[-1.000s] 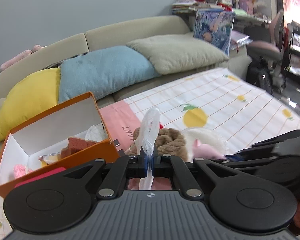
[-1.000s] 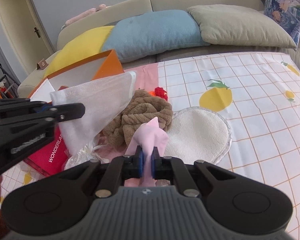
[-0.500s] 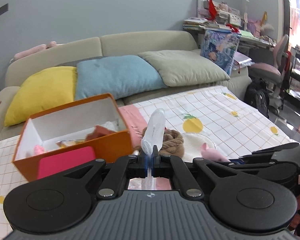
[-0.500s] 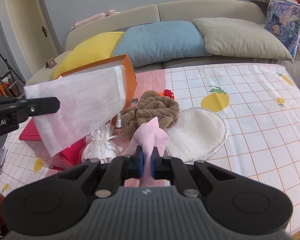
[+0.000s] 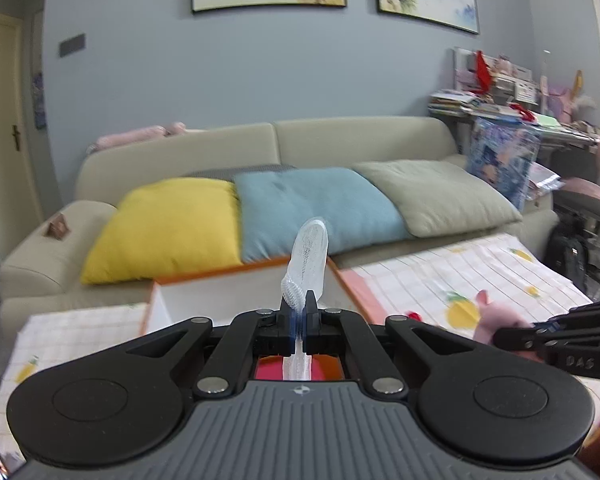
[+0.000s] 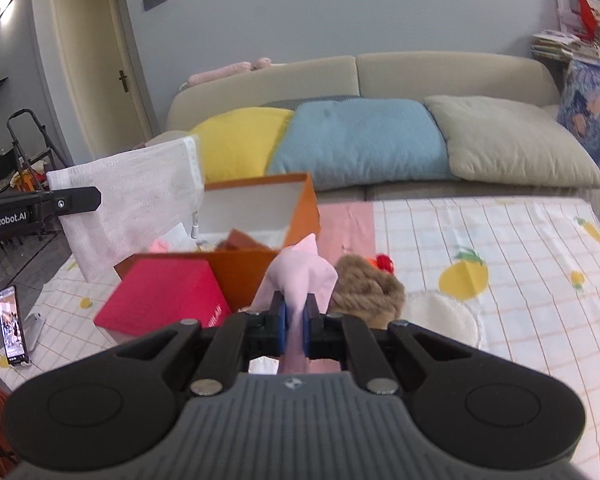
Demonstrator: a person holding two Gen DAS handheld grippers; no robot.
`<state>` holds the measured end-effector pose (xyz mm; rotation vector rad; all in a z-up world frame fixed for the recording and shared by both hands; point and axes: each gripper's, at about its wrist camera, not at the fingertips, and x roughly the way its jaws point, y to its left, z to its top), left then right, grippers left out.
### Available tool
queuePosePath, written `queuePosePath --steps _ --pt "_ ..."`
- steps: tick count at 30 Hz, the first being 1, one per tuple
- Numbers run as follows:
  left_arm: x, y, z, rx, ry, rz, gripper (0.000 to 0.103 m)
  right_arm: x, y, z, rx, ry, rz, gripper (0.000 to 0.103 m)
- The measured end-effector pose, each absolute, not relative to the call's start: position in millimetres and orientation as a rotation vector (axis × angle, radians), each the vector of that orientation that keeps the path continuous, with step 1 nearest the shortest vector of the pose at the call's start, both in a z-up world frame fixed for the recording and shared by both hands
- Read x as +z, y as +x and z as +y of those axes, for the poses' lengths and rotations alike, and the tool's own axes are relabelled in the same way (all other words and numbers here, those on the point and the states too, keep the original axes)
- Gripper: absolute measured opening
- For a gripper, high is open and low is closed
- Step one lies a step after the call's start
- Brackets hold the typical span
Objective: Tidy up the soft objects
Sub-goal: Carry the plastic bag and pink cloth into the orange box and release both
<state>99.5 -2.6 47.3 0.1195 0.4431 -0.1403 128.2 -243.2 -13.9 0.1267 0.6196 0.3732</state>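
While both grippers are raised above the checked cloth, each one pinches a soft item.

Left gripper [image 5: 299,322]: pressed together on a white mesh pouch [image 5: 308,258], which stands up edge-on between the fingers in its own view.
White mesh pouch, side view [image 6: 134,204]: a flat, pale rectangle of fine netting with a stitched hem along one end; it hangs tilted from the left gripper [image 6: 94,199], held up in the air to the left of the orange box.
Right gripper [image 6: 294,322]: pressed together on a pink cloth [image 6: 302,280].
Pink cloth: soft, matte, bunched into folds with one pointed corner sticking up; held in the air in front of the orange box, and seen at the right edge of the left view [image 5: 496,318].
Orange box [image 6: 256,240]: open, white inside, with small soft things at the bottom; it sits on the cloth.
Red box [image 6: 162,298]: leans against the orange box's front.
Brown rope bundle [image 6: 370,292]: coiled, lying just right of the pink cloth.
White round pad [image 6: 444,316]: flat on the cloth, beside the bundle.
Phone [image 6: 14,326]: propped upright at the left edge.
Sofa [image 6: 440,72]: behind, with yellow, blue and beige cushions.
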Motion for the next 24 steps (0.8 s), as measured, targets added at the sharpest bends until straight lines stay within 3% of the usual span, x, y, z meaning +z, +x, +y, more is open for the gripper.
queuePosePath --steps 13,24 --pt "60.0 136.7 50.8 -0.047 0.11 0.423 0.003 26.0 188.3 -193.7 0.474 0.074 0.523 0.005" --pt "26.0 176.0 79.9 -0.037 0.044 0.533 0.003 9.0 256.0 -147.3 0.571 0.082 0.583 0.005"
